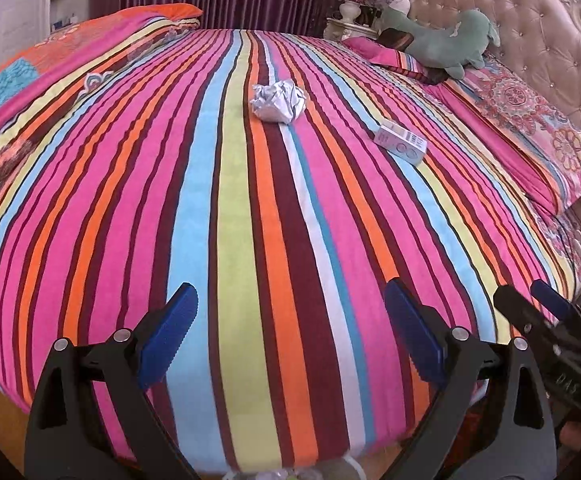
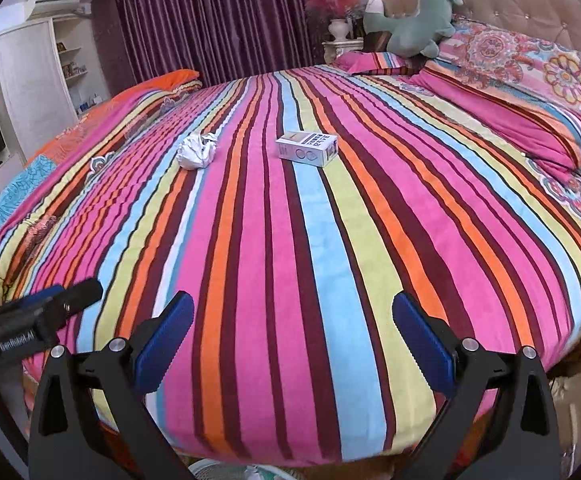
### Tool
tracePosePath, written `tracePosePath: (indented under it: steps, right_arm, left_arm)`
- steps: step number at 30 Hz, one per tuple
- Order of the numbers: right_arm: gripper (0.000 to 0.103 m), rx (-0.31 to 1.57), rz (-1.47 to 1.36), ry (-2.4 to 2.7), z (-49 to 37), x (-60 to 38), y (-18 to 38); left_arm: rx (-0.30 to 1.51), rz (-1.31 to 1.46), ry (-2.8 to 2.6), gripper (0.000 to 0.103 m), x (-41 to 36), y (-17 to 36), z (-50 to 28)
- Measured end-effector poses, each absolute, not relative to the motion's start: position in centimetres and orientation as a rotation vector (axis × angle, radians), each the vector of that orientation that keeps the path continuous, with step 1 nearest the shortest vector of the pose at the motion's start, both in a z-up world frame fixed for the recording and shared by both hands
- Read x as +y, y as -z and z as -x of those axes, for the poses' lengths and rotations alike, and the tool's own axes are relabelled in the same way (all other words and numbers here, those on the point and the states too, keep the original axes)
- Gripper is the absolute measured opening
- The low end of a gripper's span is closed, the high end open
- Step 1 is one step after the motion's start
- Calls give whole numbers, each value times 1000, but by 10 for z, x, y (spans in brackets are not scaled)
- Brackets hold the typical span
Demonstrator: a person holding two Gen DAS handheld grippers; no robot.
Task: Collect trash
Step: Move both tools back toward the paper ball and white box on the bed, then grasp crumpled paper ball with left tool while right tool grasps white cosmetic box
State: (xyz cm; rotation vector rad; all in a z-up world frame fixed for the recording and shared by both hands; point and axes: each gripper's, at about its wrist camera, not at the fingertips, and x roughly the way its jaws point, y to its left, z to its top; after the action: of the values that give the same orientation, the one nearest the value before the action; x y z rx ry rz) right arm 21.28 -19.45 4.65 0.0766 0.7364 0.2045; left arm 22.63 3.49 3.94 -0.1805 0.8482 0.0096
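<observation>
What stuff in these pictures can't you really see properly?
- Writing on the small box: too small to read in either view.
- White object below the bed's edge: cut off by the bottom edge, both views.
- Items on the shelves: too small, right wrist view.
- Green plush toy's underside: hidden by pillows.

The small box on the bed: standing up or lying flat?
Lying flat. The small box rests on a long face on the striped bedspread, its printed side and one end showing.

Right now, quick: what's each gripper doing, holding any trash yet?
Left gripper: open, empty, at the near edge of the bed.
Right gripper: open, empty; crumpled paper and small box lie untouched on the striped blanket.
</observation>
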Motion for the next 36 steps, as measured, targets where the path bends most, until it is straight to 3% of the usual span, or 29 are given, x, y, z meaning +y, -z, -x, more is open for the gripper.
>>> tracePosePath:
  steps: [36]
  right_arm:
    - [95, 759, 211, -299, -431, -193, -26]
  left_arm:
    - [859, 199, -57, 92, 76, -17, -472]
